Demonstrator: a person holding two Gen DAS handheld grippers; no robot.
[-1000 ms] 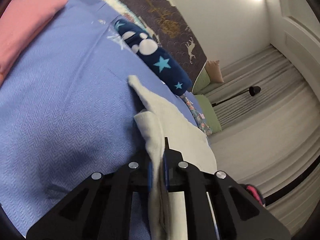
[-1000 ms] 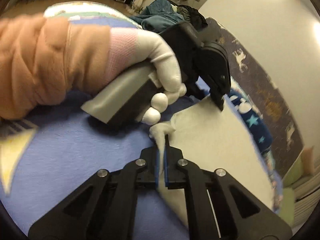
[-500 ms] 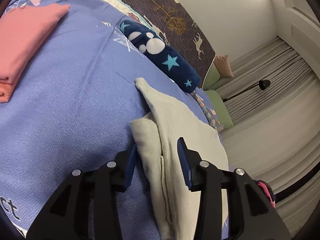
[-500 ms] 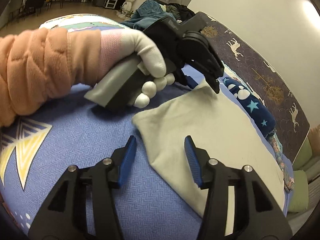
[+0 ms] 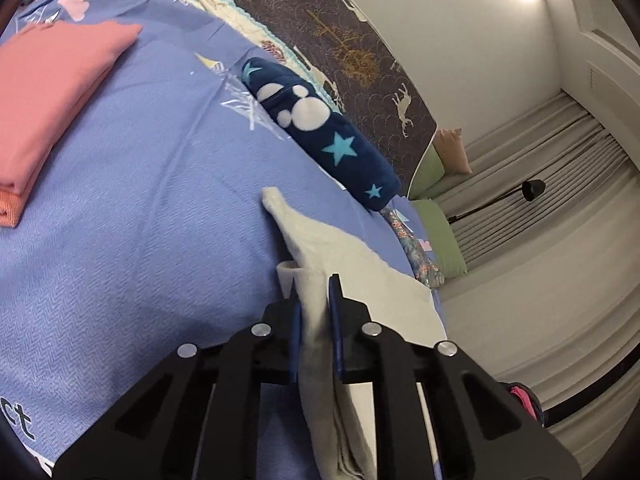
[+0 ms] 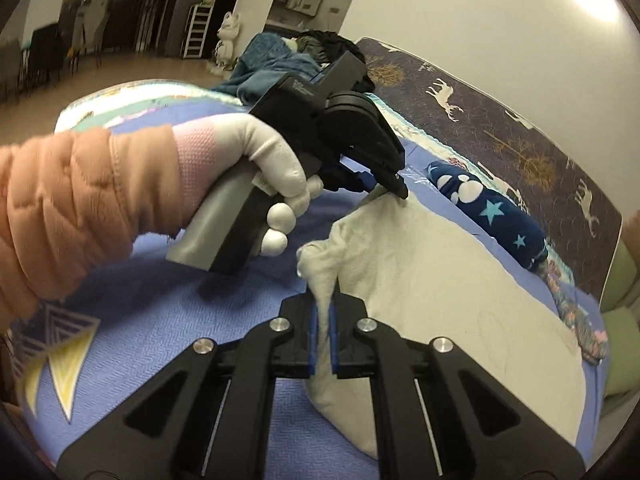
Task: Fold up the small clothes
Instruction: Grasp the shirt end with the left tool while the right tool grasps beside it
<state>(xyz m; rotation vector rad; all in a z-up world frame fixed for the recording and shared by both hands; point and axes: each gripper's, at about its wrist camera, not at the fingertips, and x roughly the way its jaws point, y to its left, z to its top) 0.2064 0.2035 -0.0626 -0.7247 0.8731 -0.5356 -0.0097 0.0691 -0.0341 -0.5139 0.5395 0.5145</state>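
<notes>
Left tool [image 5: 316, 312]: clamped on a bunched edge of the cream garment [image 5: 352, 264]; blue pads [image 5: 296, 340] pressed against the cloth on both sides. Jaws just closed from the spread stance of half a second ago, when the cloth lay loose between them. One second ago: same pinch on the same edge.

Right tool [image 6: 324, 332]: clamped on the near corner of the cream garment [image 6: 440, 280]; corner gathered into a peak and lifted slightly off the bedspread [image 6: 160, 300]. Jaws likewise just closed from the spread stance of half a second ago, when the corner lay flat ahead of the pads.

Seen from the right wrist: left tool [image 6: 394, 190] held by a white-gloved hand [image 6: 276, 172] with a peach quilted sleeve [image 6: 72, 208], tip on the far corner of the garment.

Garment location: spread flat on the blue bedspread [image 5: 140, 200], both near corners pinched, remaining cloth lying toward the bed edge.

Beyond the garment: rolled navy fleece with stars [image 5: 320, 132] beside the dark patterned headboard [image 5: 360, 52]. Folded pink stack [image 5: 48, 92] well apart, at the far left.
</notes>
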